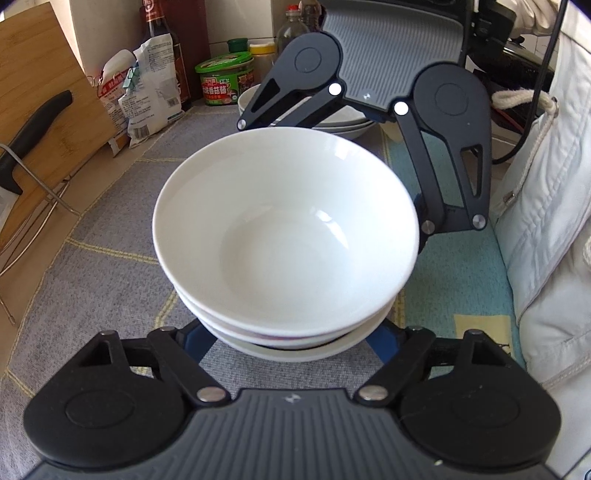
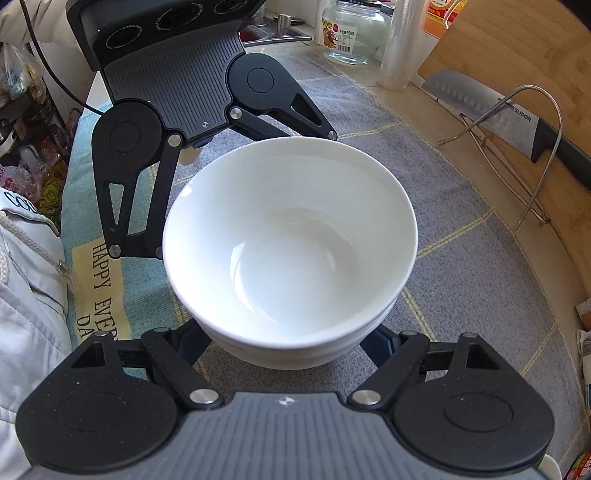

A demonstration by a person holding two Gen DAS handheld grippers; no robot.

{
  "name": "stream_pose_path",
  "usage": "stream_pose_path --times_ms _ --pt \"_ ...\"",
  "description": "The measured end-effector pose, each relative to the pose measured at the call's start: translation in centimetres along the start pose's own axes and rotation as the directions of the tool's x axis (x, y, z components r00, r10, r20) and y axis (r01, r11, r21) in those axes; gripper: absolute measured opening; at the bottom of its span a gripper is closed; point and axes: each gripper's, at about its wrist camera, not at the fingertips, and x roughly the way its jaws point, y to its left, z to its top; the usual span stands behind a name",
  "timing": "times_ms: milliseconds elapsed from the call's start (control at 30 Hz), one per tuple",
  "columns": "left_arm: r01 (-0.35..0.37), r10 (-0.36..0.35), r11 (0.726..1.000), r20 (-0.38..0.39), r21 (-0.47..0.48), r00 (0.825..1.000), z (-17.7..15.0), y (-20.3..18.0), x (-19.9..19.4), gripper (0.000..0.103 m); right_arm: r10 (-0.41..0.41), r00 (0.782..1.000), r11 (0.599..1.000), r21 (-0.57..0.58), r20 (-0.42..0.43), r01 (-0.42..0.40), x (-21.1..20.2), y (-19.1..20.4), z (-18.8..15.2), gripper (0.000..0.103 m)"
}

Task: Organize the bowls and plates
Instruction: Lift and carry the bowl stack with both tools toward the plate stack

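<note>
A stack of white bowls [image 1: 284,221] [image 2: 291,236] stands on the grey checked cloth [image 1: 110,221], three deep in the left wrist view. My left gripper [image 1: 290,347] reaches in from the near side. Its blue fingers [image 1: 195,343] lie against both sides of the lowest bowl, with the pads hidden under the rims. My right gripper [image 2: 284,350] holds the stack the same way from the opposite side, fingers [image 2: 376,341] against the lowest bowl. Each gripper shows across the stack in the other's view. A pile of white plates [image 1: 343,120] sits behind the right gripper.
A wooden cutting board [image 1: 44,96] leans on a wire rack [image 2: 539,155] with a black-handled knife [image 2: 517,122]. Food bags [image 1: 147,96], a green-lidded tub [image 1: 225,81], bottles and a glass jar [image 2: 351,33] line the back. A person's white jacket [image 1: 546,221] is close beside the stack.
</note>
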Motion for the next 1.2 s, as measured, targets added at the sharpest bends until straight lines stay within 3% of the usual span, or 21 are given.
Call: stream_pose_path --times_ms 733,1200 --pt "0.064 -0.064 0.998 -0.010 0.007 0.998 0.50 0.71 0.59 0.085 0.022 1.000 1.000 0.006 -0.004 -0.022 0.12 -0.58 0.25 0.089" --pt "0.043 -0.043 0.999 -0.027 -0.002 0.999 0.66 0.37 0.29 0.085 0.024 1.000 1.000 -0.015 0.015 -0.023 -0.63 -0.02 0.18 0.088"
